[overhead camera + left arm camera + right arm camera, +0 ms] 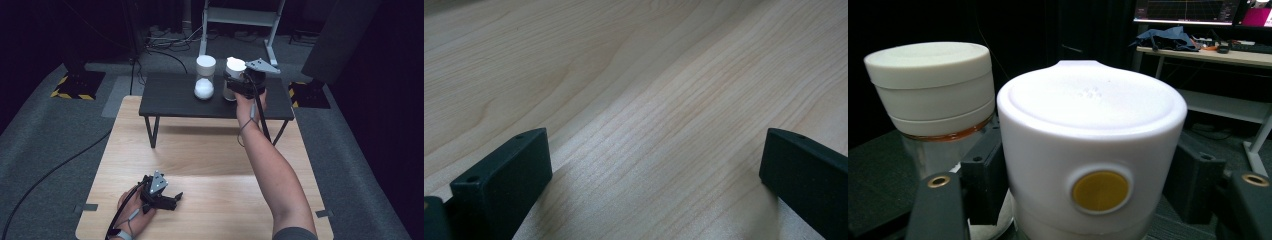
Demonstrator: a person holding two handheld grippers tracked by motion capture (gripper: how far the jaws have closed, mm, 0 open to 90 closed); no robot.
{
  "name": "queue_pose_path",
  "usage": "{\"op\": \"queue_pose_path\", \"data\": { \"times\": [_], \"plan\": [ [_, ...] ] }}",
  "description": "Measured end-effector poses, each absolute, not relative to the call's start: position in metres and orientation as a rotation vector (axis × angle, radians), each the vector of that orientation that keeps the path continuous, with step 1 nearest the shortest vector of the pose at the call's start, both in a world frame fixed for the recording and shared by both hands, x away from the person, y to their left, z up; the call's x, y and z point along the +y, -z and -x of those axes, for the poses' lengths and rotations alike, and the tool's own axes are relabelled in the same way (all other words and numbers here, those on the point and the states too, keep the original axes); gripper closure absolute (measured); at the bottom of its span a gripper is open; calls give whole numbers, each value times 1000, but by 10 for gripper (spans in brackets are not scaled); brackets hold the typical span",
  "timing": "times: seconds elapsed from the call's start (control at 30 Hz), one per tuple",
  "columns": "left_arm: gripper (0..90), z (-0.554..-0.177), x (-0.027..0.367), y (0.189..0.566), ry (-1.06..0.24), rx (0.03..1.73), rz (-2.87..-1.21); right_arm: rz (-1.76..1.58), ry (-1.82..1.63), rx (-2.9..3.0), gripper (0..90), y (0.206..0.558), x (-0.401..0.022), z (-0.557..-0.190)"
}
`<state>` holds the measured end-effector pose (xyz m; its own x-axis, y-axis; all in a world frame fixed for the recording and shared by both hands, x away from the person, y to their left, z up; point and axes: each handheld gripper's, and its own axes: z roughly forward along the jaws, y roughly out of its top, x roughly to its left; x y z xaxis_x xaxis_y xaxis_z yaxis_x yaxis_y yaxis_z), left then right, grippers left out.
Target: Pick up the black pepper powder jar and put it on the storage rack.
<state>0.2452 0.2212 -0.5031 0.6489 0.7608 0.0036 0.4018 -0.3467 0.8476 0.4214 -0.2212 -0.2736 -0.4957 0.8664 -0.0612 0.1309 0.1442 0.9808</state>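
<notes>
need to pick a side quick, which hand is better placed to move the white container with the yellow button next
Right: the right hand-held gripper is already shut on the white container on the black table. The left hand-held gripper rests open on the wooden table, far away.

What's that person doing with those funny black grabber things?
A person holds a grabber in each hand. The right gripper is clamped around a white jar with a yellow button, over the small black table. Another white-lidded jar stands right beside it. The left gripper rests open on the wooden table, holding nothing.
</notes>
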Motion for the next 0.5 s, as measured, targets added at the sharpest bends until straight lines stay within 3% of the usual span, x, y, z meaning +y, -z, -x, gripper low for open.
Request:
{"op": "queue_pose_path", "data": {
  "times": [0.3,0.5],
  "plan": [
    [0,-245,221,503,-508,909,-1974,-945,-1435,1760,286,281,-227,-431],
    [1,-245,221,503,-508,908,-1975,-897,-1448,1774,162,281,-234,-427]
  ]
}}
